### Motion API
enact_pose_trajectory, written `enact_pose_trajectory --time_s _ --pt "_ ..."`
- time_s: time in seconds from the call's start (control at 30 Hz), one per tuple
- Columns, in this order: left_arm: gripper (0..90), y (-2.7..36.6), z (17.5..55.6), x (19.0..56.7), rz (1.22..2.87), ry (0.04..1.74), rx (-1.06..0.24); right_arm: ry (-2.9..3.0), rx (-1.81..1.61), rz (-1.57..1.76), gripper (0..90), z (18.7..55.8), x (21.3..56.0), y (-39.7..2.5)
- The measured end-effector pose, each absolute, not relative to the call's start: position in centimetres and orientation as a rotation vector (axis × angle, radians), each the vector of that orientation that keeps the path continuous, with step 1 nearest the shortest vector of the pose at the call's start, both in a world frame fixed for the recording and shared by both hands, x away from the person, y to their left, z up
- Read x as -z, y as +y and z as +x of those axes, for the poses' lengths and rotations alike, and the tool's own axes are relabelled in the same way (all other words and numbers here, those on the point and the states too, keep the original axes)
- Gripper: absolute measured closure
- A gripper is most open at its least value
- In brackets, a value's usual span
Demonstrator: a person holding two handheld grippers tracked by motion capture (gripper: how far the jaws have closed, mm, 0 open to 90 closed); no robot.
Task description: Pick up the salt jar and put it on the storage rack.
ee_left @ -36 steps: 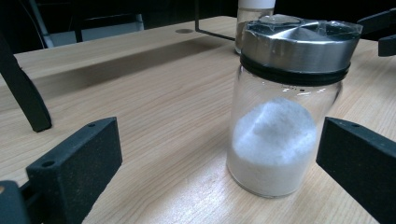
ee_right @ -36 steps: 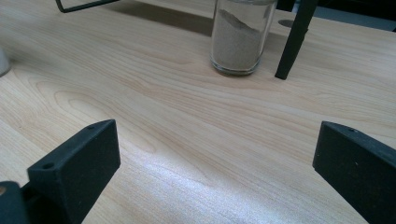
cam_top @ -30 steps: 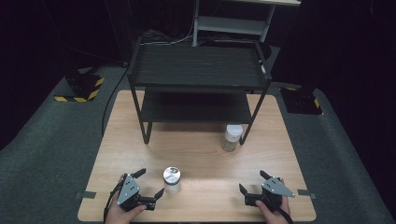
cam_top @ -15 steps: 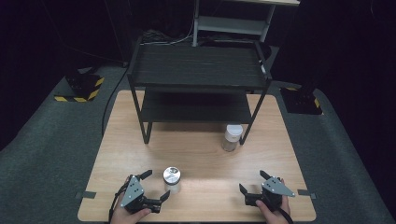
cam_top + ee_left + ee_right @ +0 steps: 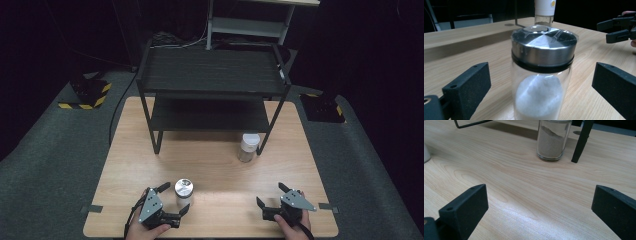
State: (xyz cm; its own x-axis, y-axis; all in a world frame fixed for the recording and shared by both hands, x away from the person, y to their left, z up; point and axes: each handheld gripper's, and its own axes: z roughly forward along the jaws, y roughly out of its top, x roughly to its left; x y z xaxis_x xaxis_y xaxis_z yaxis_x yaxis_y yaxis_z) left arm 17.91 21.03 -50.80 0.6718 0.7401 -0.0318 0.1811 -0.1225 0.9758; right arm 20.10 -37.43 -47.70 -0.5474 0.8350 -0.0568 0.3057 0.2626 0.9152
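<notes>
Left gripper [image 5: 172,200]: low at the near left of the table, jaws spread wide on either side of the steel-lidded jar, not closed on it.
Steel-lidded jar [image 5: 183,189]: upright on the wooden table [image 5: 215,165], sitting right between the left jaws; in the left gripper view [image 5: 541,75], glass body, white powder inside, black ring under a shiny lid wrapped in clear film.
Contact: gap visible on both sides of the glass in the left gripper view, pads apart from it.
Right gripper [image 5: 272,197]: near right of the table, jaws released and gaping, bare wood between them; seen far off at the right edge of the left gripper view [image 5: 616,30].
White-capped jar [image 5: 249,147]: upright further back, just beside the front right leg of the black shelf rack [image 5: 210,75]; in the right gripper view [image 5: 552,140], tan powder sloped inside, dark leg close on its right.
Rack: 2 tiers, standing across the back half of the table.
Hands: 1 behind each gripper at the bottom edge of the high view.
</notes>
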Motion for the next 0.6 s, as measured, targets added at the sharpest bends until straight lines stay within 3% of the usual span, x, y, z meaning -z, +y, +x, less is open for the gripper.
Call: enact_pose_trajectory --time_s 0.6 --pt "12.4 19.7 18.2 51.3 1.622 0.806 -0.588 1.994 -1.262 1.019 0.2 20.1 47.7 -37.5"
